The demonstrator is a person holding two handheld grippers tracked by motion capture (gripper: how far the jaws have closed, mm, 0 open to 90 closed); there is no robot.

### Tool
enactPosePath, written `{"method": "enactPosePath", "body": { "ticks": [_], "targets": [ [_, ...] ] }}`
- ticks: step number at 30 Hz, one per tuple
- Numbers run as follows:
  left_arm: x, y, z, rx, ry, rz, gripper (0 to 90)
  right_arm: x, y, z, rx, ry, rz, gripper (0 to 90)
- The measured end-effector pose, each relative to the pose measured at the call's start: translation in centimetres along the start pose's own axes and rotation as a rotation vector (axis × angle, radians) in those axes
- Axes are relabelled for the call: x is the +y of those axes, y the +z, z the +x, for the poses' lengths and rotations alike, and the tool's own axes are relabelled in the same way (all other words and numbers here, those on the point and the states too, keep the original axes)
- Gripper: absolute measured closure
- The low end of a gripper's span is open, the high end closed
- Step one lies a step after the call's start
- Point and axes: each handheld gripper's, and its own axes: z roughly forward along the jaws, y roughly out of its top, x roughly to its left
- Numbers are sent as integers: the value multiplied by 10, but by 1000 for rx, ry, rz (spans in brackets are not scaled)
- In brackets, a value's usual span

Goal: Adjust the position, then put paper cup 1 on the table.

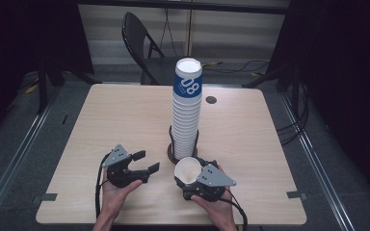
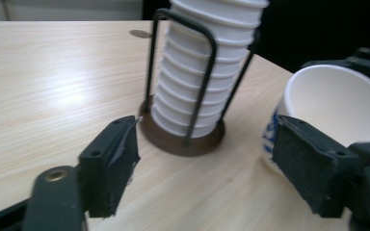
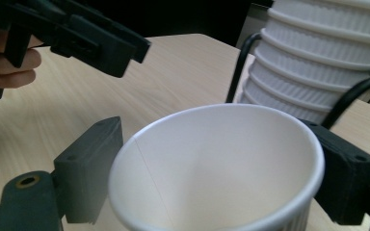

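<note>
Cup work: my right gripper clamps a white paper cup with blue print, mouth tilted up, just in front of the tall white cup stack. My left gripper, jaws apart and empty, sits just left of it.

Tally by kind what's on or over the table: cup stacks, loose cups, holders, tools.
Cup stack: 1
Loose paper cup: 1
Wire holder: 1
Tools: 2, left tool and right tool
Total: 5
</note>
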Motion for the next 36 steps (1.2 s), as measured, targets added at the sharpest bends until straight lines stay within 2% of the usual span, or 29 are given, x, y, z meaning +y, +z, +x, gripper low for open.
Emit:
{"method": "enactPosePath", "body": {
  "ticks": [2, 6, 9, 12, 15, 18, 20, 27, 30, 36],
  "targets": [
    [-3, -1, 2, 31, 5, 5, 209, -1, -2, -4, -7, 17, -6, 145],
    [-9, -3, 5, 55, 21, -1, 184, -1, -7, -14, -33, 53, -15, 146],
    [-13, -3, 6, 96, 34, 1, 174, 0, -11, -23, -56, 75, -26, 147],
    [-18, -4, 8, 115, 43, -14, 173, 0, -16, -34, -86, 113, -40, 147],
    [-26, -6, 10, 104, 46, -39, 175, 1, -21, -47, -115, 151, -60, 147],
    [-34, -7, 11, 122, 47, -49, 172, 1, -23, -62, -119, 200, -77, 147],
    [-39, -8, 11, 138, 45, -59, 169, 1, -21, -72, -149, 204, -76, 146],
    [-44, -9, 9, 186, 71, -70, 156, 2, -16, -100, -195, 255, -78, 146],
    [-45, -10, 7, 191, 73, -74, 156, 3, -15, -111, -220, 271, -86, 146],
    [-47, -12, 4, 205, 89, -99, 156, 4, -11, -132, -259, 273, -67, 146]
  ]
}}
